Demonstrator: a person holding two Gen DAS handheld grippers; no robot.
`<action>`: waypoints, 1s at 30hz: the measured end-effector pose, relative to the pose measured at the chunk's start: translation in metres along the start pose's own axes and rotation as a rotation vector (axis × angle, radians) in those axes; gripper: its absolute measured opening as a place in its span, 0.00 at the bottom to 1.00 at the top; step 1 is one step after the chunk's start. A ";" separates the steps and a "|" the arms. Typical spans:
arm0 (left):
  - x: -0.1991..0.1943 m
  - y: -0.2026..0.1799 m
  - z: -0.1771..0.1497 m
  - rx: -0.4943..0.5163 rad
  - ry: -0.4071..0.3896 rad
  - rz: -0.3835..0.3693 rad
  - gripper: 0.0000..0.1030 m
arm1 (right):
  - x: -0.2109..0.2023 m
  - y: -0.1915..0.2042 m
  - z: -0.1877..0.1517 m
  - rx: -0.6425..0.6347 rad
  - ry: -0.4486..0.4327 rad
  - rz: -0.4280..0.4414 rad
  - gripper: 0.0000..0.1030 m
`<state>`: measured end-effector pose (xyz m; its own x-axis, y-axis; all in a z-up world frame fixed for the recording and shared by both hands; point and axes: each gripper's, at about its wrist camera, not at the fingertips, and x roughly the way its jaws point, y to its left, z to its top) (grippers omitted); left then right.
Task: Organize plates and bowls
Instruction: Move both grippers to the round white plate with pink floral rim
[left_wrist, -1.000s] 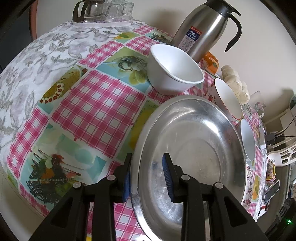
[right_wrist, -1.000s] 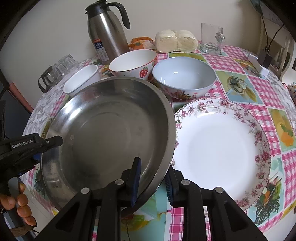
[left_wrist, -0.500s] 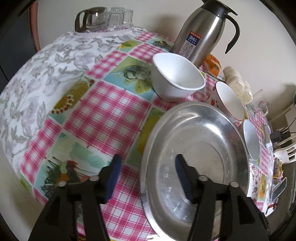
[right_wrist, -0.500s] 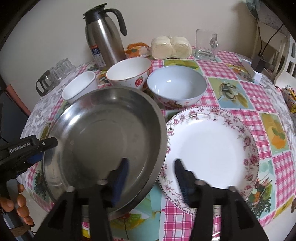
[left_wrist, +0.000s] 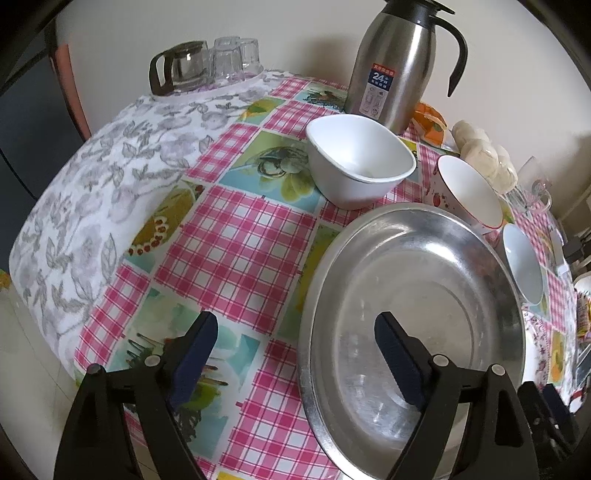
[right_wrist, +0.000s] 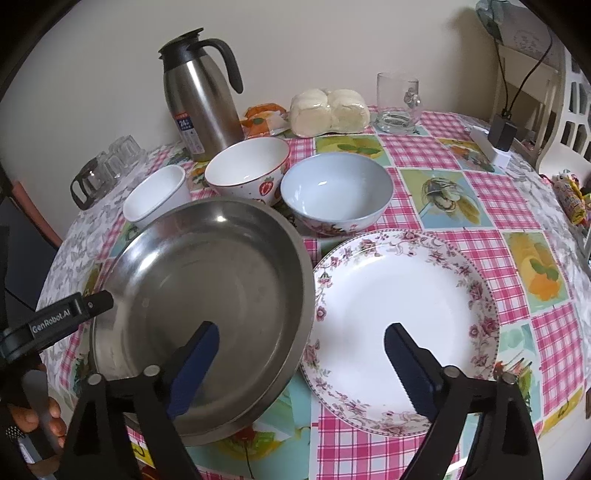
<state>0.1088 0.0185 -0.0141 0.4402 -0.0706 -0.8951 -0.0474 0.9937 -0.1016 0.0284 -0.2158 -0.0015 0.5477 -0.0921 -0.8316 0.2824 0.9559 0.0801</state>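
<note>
While both pairs of jaws are opening, the round stainless-steel plate (right_wrist: 199, 295) is lying flat on the pink checked tablecloth (right_wrist: 480, 192), filling the lower left of the right wrist view. Its rims are sitting between the spread fingers of the left gripper (left_wrist: 295, 341) and the right gripper (right_wrist: 301, 354), untouched by either. Just right, the floral-rimmed white plate (right_wrist: 402, 314) is resting.
</note>
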 end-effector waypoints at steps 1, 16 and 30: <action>0.000 -0.001 0.000 0.005 -0.004 0.002 0.86 | -0.001 -0.001 0.000 0.003 -0.003 0.000 0.97; -0.020 -0.009 0.003 0.012 -0.125 -0.036 0.98 | -0.018 -0.015 0.005 0.042 -0.081 0.018 1.00; -0.066 -0.058 -0.003 0.111 -0.299 -0.149 0.98 | -0.044 -0.060 0.011 0.079 -0.152 -0.031 1.00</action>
<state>0.0799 -0.0346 0.0493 0.6786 -0.2037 -0.7057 0.1281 0.9789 -0.1593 -0.0044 -0.2719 0.0365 0.6487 -0.1680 -0.7423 0.3586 0.9277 0.1034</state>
